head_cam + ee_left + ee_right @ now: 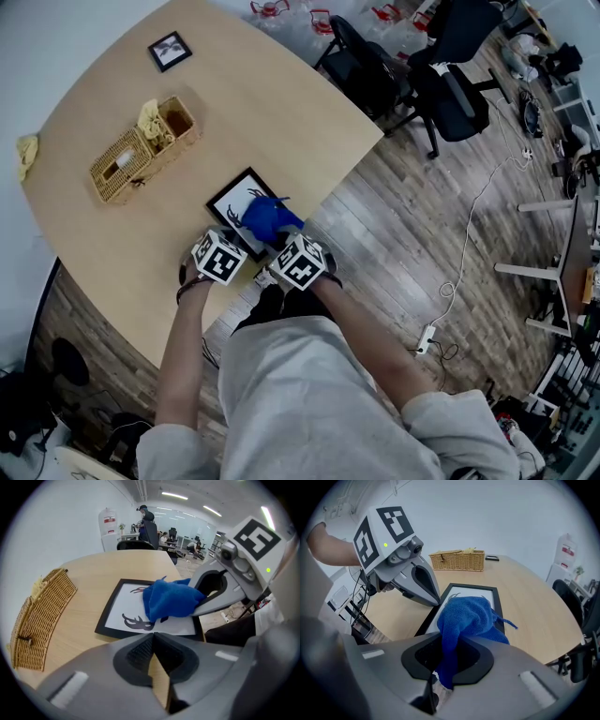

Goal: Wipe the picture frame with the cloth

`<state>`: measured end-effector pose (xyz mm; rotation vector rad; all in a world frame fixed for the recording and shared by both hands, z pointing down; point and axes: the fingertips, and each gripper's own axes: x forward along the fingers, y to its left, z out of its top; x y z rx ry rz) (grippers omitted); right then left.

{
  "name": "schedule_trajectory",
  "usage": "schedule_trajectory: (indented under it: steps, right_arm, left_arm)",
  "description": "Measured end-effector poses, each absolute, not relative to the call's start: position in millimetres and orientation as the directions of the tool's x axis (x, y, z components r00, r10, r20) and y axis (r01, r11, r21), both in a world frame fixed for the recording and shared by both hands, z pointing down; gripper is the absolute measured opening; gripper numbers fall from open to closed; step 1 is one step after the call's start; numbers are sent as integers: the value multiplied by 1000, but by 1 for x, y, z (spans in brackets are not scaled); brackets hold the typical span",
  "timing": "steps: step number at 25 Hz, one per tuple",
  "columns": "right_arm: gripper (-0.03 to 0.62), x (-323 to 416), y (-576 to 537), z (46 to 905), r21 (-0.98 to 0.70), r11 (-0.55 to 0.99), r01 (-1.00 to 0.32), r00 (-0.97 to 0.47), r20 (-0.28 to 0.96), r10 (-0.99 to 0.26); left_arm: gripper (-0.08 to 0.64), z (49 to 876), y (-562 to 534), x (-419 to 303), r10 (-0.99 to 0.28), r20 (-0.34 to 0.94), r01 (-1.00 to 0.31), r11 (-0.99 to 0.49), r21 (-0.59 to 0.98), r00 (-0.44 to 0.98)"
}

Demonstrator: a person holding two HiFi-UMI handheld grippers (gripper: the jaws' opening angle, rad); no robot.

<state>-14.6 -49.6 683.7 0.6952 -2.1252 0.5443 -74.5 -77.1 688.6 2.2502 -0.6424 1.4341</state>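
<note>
Picture frame (232, 200) on wooden table (267, 103), office chairs (448, 86) nearby.

Light wooden tabletop (281, 112) is lying open beyond the black-framed picture (230, 200), a blue cloth (267, 220) bunching on it; a woven wicker basket (112, 178) is blocking the far left.

Open-plan office, plainly. Black wheeled swivel chairs (448, 89) drawn up beside a rounded pale wooden table (291, 112). Long ceiling strip lights (174, 496) overhead, wood-plank floor (403, 216) below.
</note>
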Motion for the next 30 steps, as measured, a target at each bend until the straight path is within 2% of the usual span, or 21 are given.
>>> schedule_trajectory:
  steps: [30]
  right_arm:
    - [44, -43, -100, 691, -75, 813, -577, -460, 853, -248]
  left_arm:
    - [52, 689, -78, -74, -143, 889, -551, -823, 137, 435]
